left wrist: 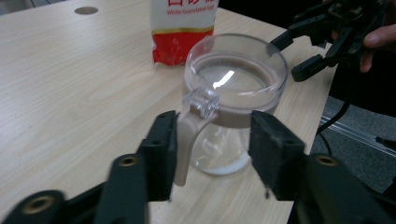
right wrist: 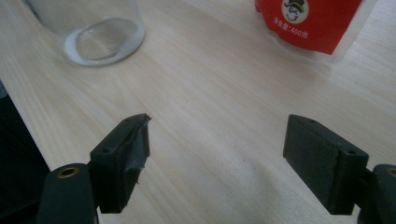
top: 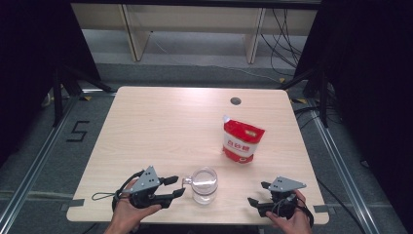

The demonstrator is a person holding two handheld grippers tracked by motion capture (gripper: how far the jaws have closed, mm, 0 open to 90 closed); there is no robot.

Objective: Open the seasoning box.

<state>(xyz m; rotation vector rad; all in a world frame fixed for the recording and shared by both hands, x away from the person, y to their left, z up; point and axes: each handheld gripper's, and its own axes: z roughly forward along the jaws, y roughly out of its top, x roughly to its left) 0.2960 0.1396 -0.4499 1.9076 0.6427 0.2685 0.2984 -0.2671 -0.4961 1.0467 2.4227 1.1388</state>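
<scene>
Pale wooden table (top: 160, 126) holds a clear glass mug (top: 203, 185) near its front edge, w/ a red-and-white sugar pouch (top: 242, 141) behind. Left gripper (left wrist: 212, 140) is half-open, the mug's handle (left wrist: 189, 140) between its jaws, against one pad. Right gripper (right wrist: 217, 144) sits wide open, holding nothing.

Wooden table (top: 160, 126) bears glass jug (top: 204, 185), red pouch (top: 241, 141).

A pale wood-grain worktop (top: 160, 126) with a smooth, matt laminate look. On it stands a clear, glossy cup (top: 204, 184), glass or clear plastic, with a transparent handle (left wrist: 200, 105) catching highlights. Behind it, a shiny red and white plastic pouch (top: 242, 140). Each tool is matt black plastic; the right tool (right wrist: 217, 158) has rough, worn pads.
</scene>
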